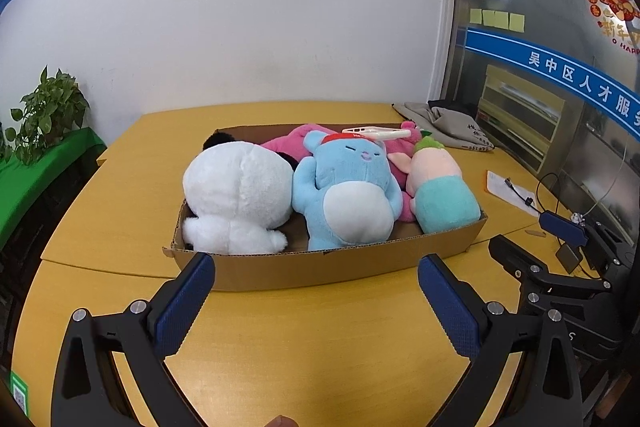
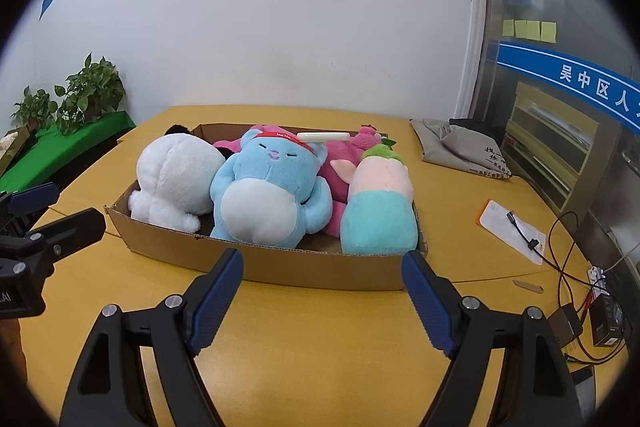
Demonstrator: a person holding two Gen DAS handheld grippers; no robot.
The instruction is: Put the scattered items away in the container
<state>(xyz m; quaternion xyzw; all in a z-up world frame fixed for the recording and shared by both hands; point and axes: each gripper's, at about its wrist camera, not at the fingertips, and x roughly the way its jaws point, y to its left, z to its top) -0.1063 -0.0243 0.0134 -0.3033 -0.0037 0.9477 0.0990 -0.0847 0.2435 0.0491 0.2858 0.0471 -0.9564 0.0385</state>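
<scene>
Table (image 1: 120,227): yellow wood-look top, bare in front of both grippers.

Cardboard box (image 1: 320,267): shallow tray at table centre, near wall facing the grippers. It holds every plush in view; none lies loose on the table.

Contents, by size: white plush (image 1: 236,191) at 9 o'clock in the box; blue plush (image 1: 344,187) at centre, belly up; teal-and-pink plush (image 1: 444,191) at 3 o'clock, leaning on the right wall; pink plush (image 2: 340,171) behind, toward 12 o'clock, mostly covered. A white flat object (image 1: 376,134) rests across the top at 12 o'clock; what it is cannot be told.

Left gripper (image 1: 316,307): jaws spread wide, nothing between them, short of the near wall.

Right gripper (image 2: 322,301): likewise wide apart and empty, at 6 o'clock of the box.

Assessment: tidying appears essentially complete. Remaining step is likely a check. Recommend keeping both grippers clear of the near wall to avoid shoving the light tray, and pressing down the teal-and-pink plush only if it risks tipping out.
</scene>
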